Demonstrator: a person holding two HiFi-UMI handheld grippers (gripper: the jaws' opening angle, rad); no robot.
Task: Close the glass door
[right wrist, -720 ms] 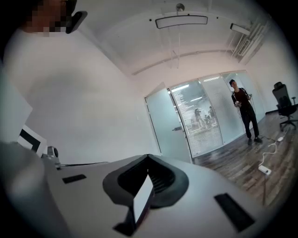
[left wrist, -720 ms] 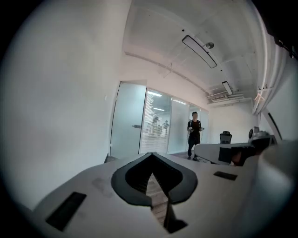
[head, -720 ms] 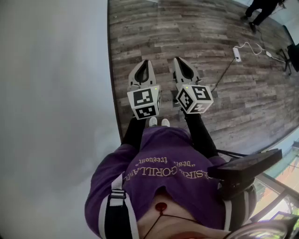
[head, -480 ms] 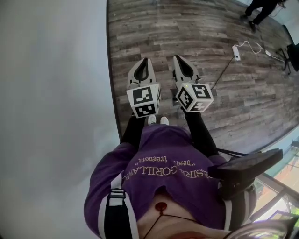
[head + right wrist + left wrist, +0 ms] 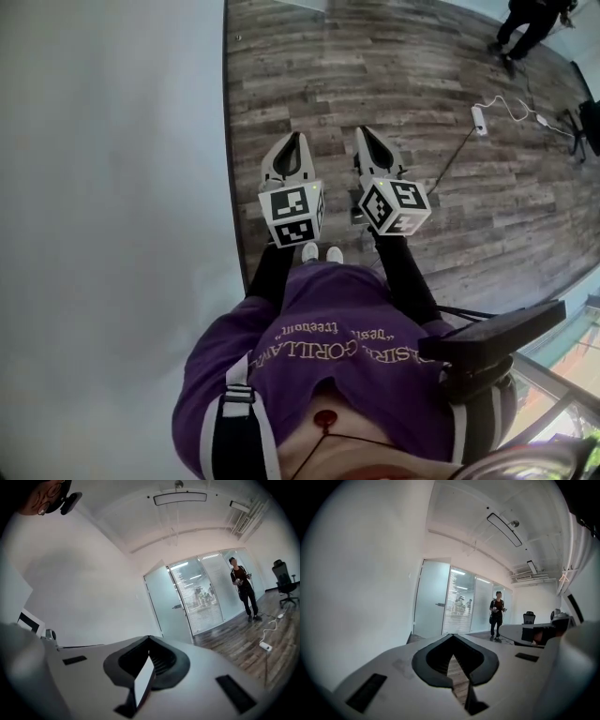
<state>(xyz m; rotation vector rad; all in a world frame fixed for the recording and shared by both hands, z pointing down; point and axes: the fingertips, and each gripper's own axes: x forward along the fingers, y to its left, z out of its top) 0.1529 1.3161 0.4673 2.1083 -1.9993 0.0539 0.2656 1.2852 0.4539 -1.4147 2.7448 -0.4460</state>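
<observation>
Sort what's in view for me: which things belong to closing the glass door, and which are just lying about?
Job in hand:
- glass door ahead, with its handle
- left gripper and right gripper, both shut, holding nothing

Lying about:
- power strip on the wood floor
- office chair
- bystander standing near the glass wall

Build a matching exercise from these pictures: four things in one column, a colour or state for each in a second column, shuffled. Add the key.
1. left gripper
2. glass door
3. power strip
4. office chair

A. white, lying on the wood floor
B. jaws shut, nothing between them
C. black, standing upright
D. frosted, with a handle

Pairs: 1-B, 2-D, 3-A, 4-C
</observation>
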